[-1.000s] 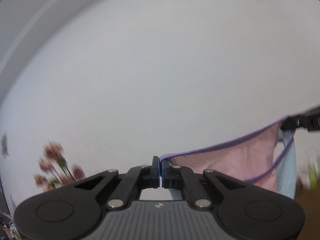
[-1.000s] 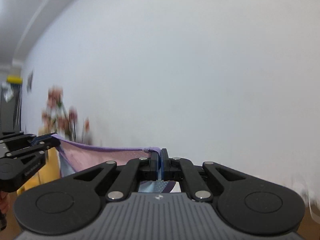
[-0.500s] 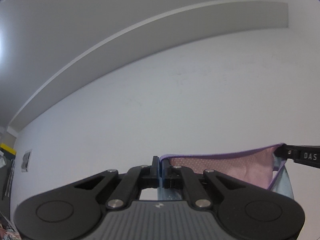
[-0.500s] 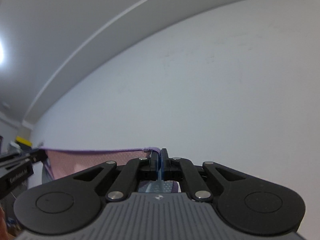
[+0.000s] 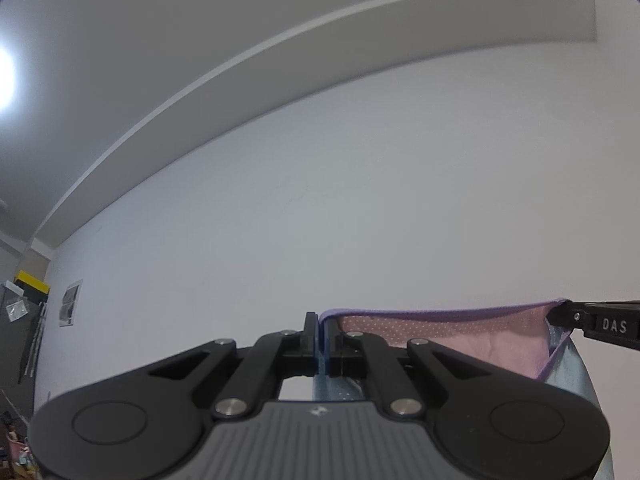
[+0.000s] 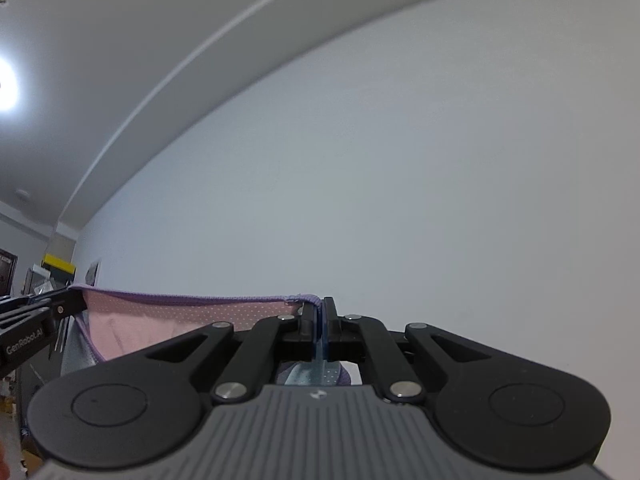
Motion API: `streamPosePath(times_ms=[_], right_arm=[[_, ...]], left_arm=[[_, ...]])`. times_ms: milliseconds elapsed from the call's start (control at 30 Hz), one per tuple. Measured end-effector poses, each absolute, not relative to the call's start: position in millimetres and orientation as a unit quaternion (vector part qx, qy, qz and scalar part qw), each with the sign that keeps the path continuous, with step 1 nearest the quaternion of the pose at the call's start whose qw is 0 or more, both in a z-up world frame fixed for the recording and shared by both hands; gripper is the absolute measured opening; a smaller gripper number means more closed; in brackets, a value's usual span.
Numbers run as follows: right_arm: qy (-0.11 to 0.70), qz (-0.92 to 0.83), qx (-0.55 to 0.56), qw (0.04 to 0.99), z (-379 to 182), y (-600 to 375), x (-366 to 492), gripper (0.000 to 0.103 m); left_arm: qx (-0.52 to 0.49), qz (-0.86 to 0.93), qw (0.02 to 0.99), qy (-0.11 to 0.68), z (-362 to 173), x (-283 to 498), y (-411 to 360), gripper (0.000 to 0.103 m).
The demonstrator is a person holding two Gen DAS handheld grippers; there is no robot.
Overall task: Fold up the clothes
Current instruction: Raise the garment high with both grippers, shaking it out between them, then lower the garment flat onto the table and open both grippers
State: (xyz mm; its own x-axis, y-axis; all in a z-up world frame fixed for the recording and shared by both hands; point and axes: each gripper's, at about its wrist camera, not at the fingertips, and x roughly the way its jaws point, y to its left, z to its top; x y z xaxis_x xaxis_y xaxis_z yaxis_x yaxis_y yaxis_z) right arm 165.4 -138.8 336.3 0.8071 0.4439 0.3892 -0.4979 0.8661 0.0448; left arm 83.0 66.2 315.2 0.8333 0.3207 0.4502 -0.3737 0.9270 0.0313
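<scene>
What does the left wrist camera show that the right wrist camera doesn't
Only the left view shows the right gripper's DAS lettering and a paper on the wall. Only the right view shows the left gripper's GenRobot lettering. Both show the pink garment stretched between the shut grippers, the white wall and a ceiling light.

No table, bed or floor shows, only wall (image 5: 360,200).

dim, even | ceiling lamp (image 5: 3,74) glare left | fisheye-bent edges
</scene>
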Motion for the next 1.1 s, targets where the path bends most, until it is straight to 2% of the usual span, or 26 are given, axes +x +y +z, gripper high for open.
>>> streamPosePath(times_ms=[200, 367, 500, 667, 800, 900, 1100], right_arm=[[-0.121, 0.263, 0.095, 0.952, 325.2, -88.5, 247.1, 0.002], [-0.09, 0.264, 0.112, 0.954, 324.1, -43.7, 312.9, 0.002], [-0.109, 0.256, 0.111, 0.954, 346.1, -18.9, 340.7, 0.002], [-0.122, 0.273, 0.112, 0.948, 352.7, -23.2, 345.6, 0.002], [-0.08, 0.305, 0.071, 0.946, 308.5, -43.3, 342.4, 0.002], [-0.025, 0.33, 0.035, 0.943, 258.0, -69.5, 333.6, 0.002], [0.095, 0.366, -0.026, 0.926, 141.9, -132.6, 239.8, 0.002]], left_arm=[[0.05, 0.203, 0.96, -0.185, 296.4, 155.0, 97.0, 0.001], [0.032, 0.223, 0.961, -0.161, 302.7, 205.8, 130.6, 0.001], [0.034, 0.228, 0.952, -0.201, 335.8, 209.1, 143.8, 0.001], [0.066, 0.214, 0.948, -0.225, 325.6, 177.9, 125.4, 0.002], [0.094, 0.204, 0.957, -0.183, 266.1, 140.8, 96.8, 0.002], [0.104, 0.193, 0.965, -0.146, 202.3, 99.3, 65.9, 0.002], [0.108, 0.154, 0.982, -0.015, 75.9, 19.7, -10.5, 0.002]])
